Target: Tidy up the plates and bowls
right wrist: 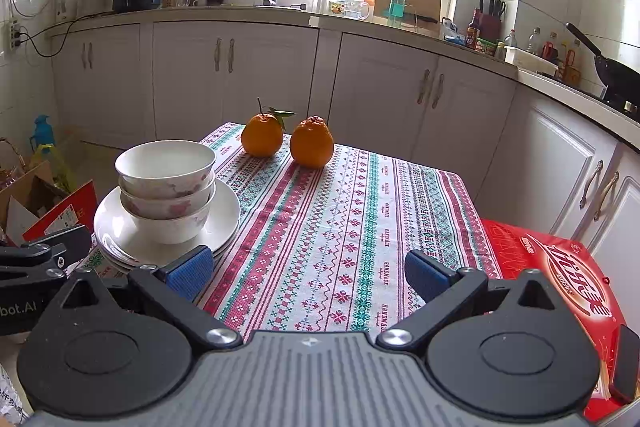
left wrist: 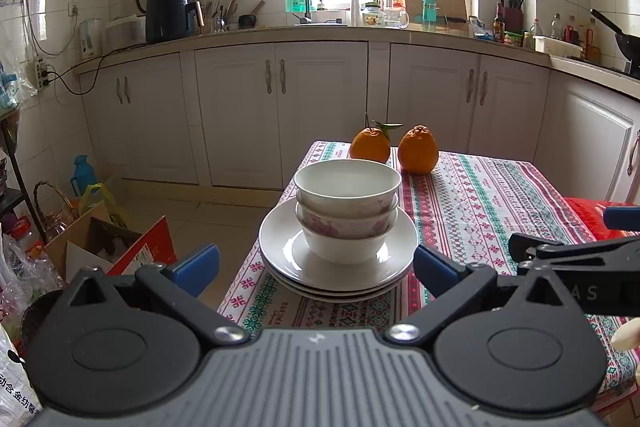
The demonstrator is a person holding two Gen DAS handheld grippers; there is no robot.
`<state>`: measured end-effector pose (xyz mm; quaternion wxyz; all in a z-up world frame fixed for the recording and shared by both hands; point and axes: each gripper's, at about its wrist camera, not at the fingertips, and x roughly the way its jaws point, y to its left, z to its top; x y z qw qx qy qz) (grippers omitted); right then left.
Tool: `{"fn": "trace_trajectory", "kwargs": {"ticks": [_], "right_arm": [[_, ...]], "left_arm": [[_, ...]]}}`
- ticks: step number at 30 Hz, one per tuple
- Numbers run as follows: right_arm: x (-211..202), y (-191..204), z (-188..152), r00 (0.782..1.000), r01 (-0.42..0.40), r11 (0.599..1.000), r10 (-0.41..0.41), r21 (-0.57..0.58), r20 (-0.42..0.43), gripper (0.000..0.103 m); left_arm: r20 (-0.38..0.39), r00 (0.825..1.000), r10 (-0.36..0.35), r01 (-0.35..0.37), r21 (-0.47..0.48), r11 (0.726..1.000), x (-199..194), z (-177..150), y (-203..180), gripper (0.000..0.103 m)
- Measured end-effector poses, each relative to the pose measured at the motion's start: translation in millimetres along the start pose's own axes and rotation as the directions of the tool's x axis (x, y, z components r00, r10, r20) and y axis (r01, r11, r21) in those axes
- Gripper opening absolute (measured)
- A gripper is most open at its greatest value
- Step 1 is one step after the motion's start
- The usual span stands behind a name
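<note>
Three nested white bowls (left wrist: pixel 347 207), the lower ones with pink flowers, stand on a stack of white plates (left wrist: pixel 340 267) at the near left corner of the table. The stack also shows in the right wrist view, bowls (right wrist: pixel 166 187) on plates (right wrist: pixel 224 215). My left gripper (left wrist: pixel 316 267) is open and empty, its blue pads level with the plates' near rim, one on each side and apart from it. My right gripper (right wrist: pixel 308 273) is open and empty over the tablecloth, to the right of the stack.
Two oranges (left wrist: pixel 394 147) sit at the table's far edge on the patterned cloth (right wrist: pixel 360 219). A red box (right wrist: pixel 560 279) lies at the table's right. Cardboard boxes and bags (left wrist: pixel 100 243) fill the floor to the left. Kitchen cabinets stand behind.
</note>
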<state>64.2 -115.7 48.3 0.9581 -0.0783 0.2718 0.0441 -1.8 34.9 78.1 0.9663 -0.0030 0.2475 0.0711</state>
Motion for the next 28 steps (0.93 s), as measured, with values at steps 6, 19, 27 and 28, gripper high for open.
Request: {"fn": "trace_trajectory", "kwargs": {"ticks": [6, 19, 27, 28], "right_arm": [[-0.8, -0.5, 0.0, 1.0, 0.003, 1.0, -0.003, 0.0, 0.003, 0.103], [-1.9, -0.5, -0.1, 1.0, 0.007, 1.0, -0.007, 0.002, 0.008, 0.103], [-1.1, -0.9, 0.3, 1.0, 0.007, 1.0, -0.007, 0.003, 0.006, 0.103], [-1.0, -0.9, 0.4, 1.0, 0.008, 1.0, -0.008, 0.003, 0.005, 0.103]], "left_arm": [[0.001, 1.0, 0.001, -0.001, -0.001, 1.0, -0.2, -0.1, 0.3, 0.102], [-0.003, 1.0, -0.002, 0.002, -0.005, 1.0, -1.5, 0.8, 0.8, 0.102], [-0.008, 1.0, -0.007, 0.007, -0.007, 1.0, -0.8, 1.7, 1.0, 0.102], [-0.008, 1.0, -0.006, 0.006, -0.006, 1.0, -0.7, 1.9, 0.7, 0.102]]}}
